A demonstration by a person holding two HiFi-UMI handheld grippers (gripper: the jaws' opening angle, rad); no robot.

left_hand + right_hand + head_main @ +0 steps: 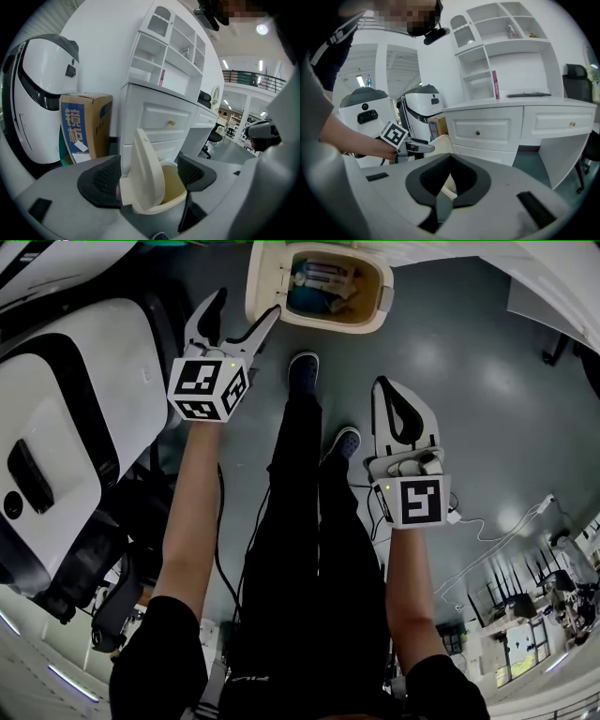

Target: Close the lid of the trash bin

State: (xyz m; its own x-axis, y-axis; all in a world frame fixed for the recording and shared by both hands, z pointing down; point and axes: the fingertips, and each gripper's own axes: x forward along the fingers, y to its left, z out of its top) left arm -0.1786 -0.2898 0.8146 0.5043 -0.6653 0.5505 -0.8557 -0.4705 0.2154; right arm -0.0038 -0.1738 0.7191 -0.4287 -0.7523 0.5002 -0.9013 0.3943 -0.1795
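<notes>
The cream trash bin [342, 292] stands on the grey floor with rubbish inside. Its lid [263, 277] is up on the left rim. My left gripper [248, 304] is open at the lid, one finger on each side of it. In the left gripper view the upright lid [149, 176] stands between the two dark pads [101, 180], close to the left one, with the bin's hollow [173, 187] behind it. My right gripper [384, 388] is shut and empty, lower right of the bin. The right gripper view has its shut jaws [450, 161] in front of the lid [440, 141] and the left gripper [401, 140].
A big white and black machine [66, 427] stands close on the left. The person's legs and shoes [304, 367] are just below the bin. A cardboard box [84, 126] and a white drawer cabinet [161, 122] rise behind the bin. Cables [487, 531] lie on the floor at right.
</notes>
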